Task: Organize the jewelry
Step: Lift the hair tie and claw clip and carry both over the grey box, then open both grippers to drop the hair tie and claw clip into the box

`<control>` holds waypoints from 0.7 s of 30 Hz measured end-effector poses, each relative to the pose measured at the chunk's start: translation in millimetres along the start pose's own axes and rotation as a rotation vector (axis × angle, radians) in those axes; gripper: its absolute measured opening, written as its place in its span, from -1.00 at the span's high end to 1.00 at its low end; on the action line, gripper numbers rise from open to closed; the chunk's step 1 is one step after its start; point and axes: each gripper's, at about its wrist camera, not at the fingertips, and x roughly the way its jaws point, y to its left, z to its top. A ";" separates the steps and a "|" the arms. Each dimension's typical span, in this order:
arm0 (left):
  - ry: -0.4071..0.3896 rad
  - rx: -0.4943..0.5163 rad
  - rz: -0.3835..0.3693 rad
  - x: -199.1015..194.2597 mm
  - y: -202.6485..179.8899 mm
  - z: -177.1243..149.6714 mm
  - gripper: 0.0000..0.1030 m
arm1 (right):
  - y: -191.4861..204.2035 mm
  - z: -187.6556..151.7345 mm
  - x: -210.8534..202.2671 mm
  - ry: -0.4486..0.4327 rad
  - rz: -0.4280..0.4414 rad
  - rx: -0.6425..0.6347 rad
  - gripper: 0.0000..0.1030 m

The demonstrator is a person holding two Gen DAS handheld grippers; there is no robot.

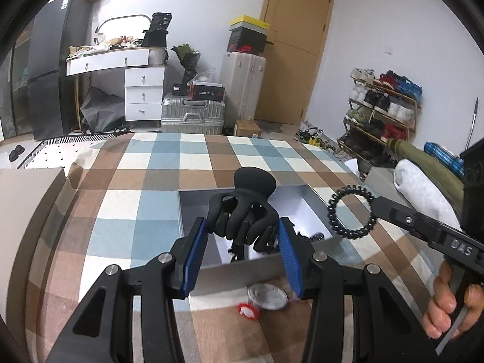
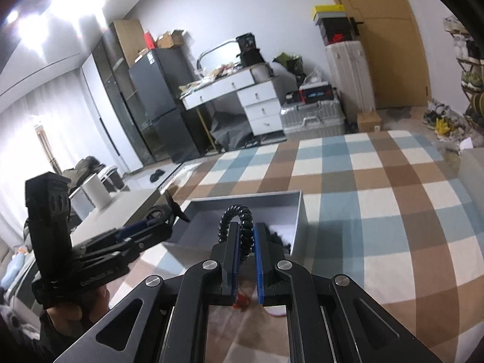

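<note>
Checked bedspread [image 1: 127, 208] backdrop: left gripper [image 1: 243, 236] clamps a black claw clip [image 1: 242, 211]; right gripper [image 2: 245, 239], marked "DAS", pinches a spiral hair tie [image 2: 242, 220] above the grey box [image 2: 298, 211].

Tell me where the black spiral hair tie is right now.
The spiral hair tie is pinched in the right gripper, held in the air above the grey box's right edge, beside the black claw clip.

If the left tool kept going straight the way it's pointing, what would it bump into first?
Probably the grey box. The left tool holds a black hair claw over it, pointing forward and down, so the claw would likely reach the inside of the box first. Depth is hard to judge.
</note>
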 end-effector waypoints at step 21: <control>0.009 0.009 0.045 11.3 4.9 -6.6 0.20 | -2.0 1.5 32.9 0.004 -0.080 -0.002 0.84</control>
